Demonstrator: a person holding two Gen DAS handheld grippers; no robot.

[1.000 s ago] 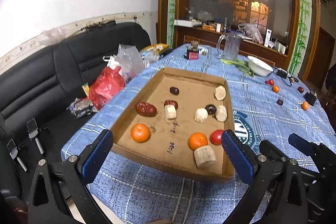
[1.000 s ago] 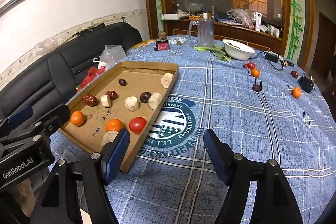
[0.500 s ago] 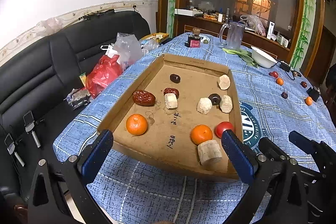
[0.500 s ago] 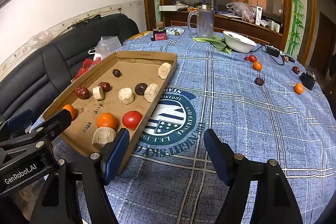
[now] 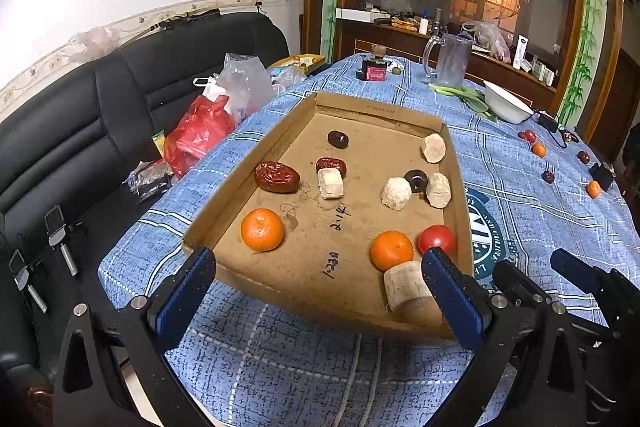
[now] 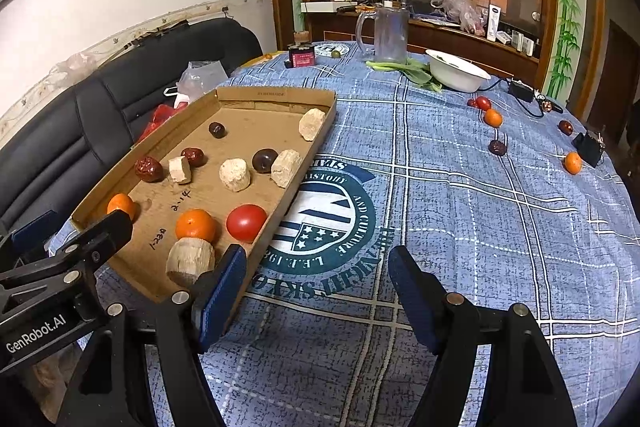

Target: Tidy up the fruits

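Note:
A shallow cardboard tray (image 5: pixel 372 107) lies on the blue checked tablecloth (image 6: pixel 460 207); it also shows in the right wrist view (image 6: pixel 316 131). In it lie two oranges (image 5: pixel 262 229), a red tomato (image 5: pixel 437 239), dark red dates (image 5: pixel 277 177) and several pale chunks (image 5: pixel 406 285). More fruit lies loose at the far right of the table: an orange (image 6: pixel 493 117), a tomato (image 6: pixel 483 102), a date (image 6: pixel 498 147), another orange (image 6: pixel 573 162). My left gripper (image 5: pixel 320 293) is open and empty over the tray's near edge. My right gripper (image 6: pixel 318 285) is open and empty over the cloth, right of the tray.
A white bowl (image 6: pixel 456 71), green leaves (image 6: pixel 404 69), a glass jug (image 6: pixel 386 35) and a small red jar (image 6: pixel 302 57) stand at the table's far end. A black sofa (image 5: pixel 80 123) with plastic bags (image 5: pixel 200 131) is on the left. A black adapter (image 6: pixel 590 147) lies at the right.
Both grippers have moved forward and down towards the table; the tray and fruit look closer. Both stay open and empty. Nothing on the table moved.

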